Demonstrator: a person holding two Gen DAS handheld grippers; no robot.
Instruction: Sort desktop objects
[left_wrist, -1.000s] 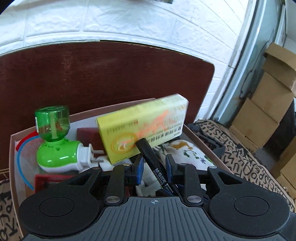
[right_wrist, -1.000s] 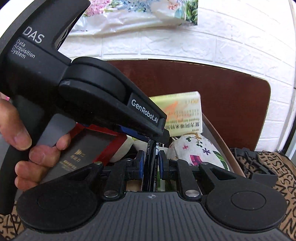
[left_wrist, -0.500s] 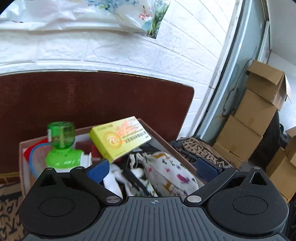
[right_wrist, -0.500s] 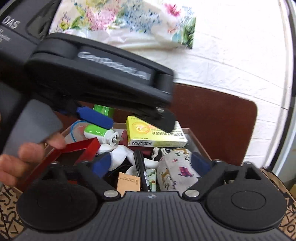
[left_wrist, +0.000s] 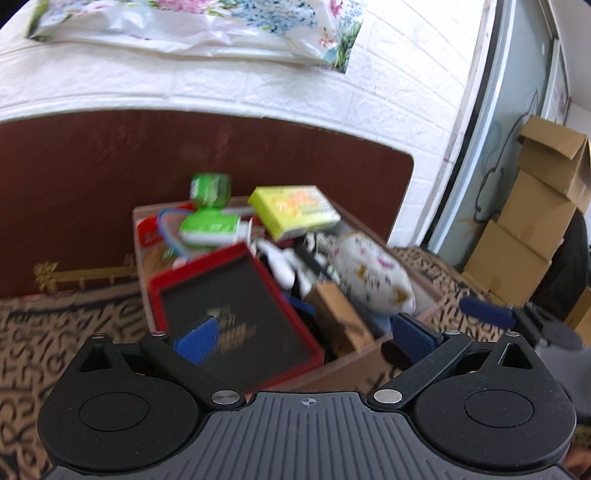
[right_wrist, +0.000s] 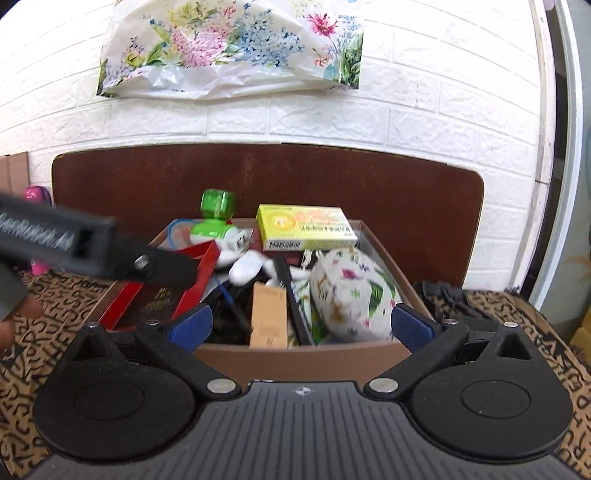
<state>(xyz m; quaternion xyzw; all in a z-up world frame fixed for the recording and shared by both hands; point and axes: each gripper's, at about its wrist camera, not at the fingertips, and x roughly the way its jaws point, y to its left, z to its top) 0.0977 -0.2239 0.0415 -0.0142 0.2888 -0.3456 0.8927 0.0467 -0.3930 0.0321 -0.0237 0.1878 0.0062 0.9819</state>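
A: Through the left wrist camera, we see our left gripper spread wide with nothing between its blue pads. The cardboard box is our landmark: it sits on the patterned cloth just ahead of us.

B: In its near left corner lies the red tray, tilted. The yellow carton rests high at the far side, with the green plug-in device to its left, and the floral pouch fills the right side. This view is blurred, so we cannot read the small items in the middle.

A: Through the right wrist camera, our right gripper is also spread wide and empty, at the near wall of the cardboard box.

B: Inside it we see the yellow carton at the back, the green plug-in device at back left, the floral pouch on the right, and a black marker lying along the middle beside a small brown carton. The red tray leans at the left, and our left gripper's body crosses above that corner.
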